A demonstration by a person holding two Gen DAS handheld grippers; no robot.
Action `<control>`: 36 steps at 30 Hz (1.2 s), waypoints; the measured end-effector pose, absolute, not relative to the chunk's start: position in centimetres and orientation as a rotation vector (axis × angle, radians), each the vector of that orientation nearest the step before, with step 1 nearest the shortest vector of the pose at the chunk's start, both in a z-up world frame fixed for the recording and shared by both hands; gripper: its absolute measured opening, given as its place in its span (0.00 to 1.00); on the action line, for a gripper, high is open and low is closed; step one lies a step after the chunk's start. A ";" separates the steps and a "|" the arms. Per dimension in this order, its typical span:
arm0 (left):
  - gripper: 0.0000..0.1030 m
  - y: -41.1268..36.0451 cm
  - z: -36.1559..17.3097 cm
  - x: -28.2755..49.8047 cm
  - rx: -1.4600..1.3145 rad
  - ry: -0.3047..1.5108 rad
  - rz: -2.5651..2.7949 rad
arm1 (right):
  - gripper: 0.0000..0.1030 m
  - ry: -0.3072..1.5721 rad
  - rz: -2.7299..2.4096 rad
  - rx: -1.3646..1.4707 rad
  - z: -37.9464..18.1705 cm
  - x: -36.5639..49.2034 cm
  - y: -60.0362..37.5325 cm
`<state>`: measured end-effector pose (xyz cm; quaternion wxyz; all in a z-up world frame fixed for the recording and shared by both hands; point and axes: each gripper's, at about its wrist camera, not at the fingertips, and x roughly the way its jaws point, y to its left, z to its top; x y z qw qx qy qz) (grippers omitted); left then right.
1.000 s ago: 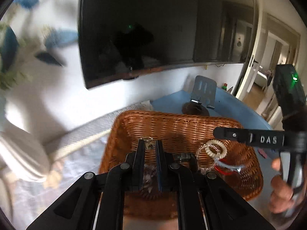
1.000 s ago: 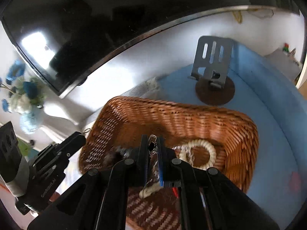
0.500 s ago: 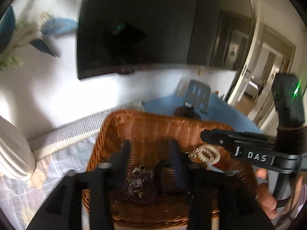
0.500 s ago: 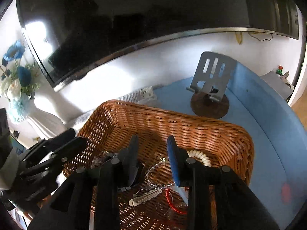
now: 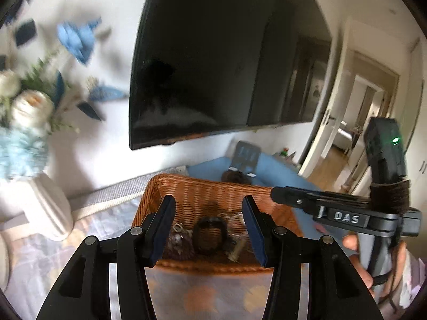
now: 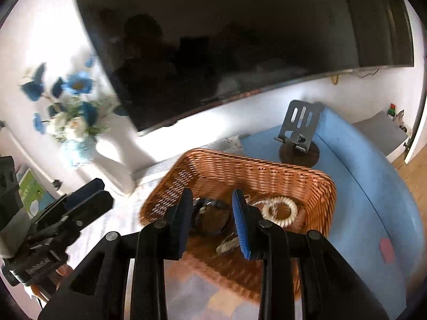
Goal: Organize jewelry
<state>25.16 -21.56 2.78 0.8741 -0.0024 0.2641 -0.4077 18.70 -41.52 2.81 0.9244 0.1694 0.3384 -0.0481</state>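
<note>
wicker basket (image 6: 267,176) under you holds tangled pieces, and with left gripper (image 5: 206,229) and right gripper (image 6: 212,220) both spread empty, you risk snagging chains together.

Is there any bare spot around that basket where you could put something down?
The blue surface right of the wicker basket, in front of the metal stand, looks free. The basket floor is crowded: white bead bracelet, dark band, other jewelry.

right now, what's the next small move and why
Probably draw both grippers back from the wicker basket. The left gripper and right gripper are both open and empty, while the white bead bracelet and other pieces already lie inside.
</note>
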 end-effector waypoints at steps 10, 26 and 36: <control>0.73 -13.4 7.9 11.4 0.007 0.351 -0.824 | 0.41 0.661 -0.064 0.299 4.6 9.0 -33.6; 0.78 -5.8 5.7 -1.0 0.120 0.316 -0.378 | 0.61 0.648 -0.124 0.315 5.9 -0.5 -27.2; 0.78 -4.1 7.1 -1.2 0.042 0.341 -0.376 | 0.62 0.633 -0.159 0.324 7.3 -2.1 -27.5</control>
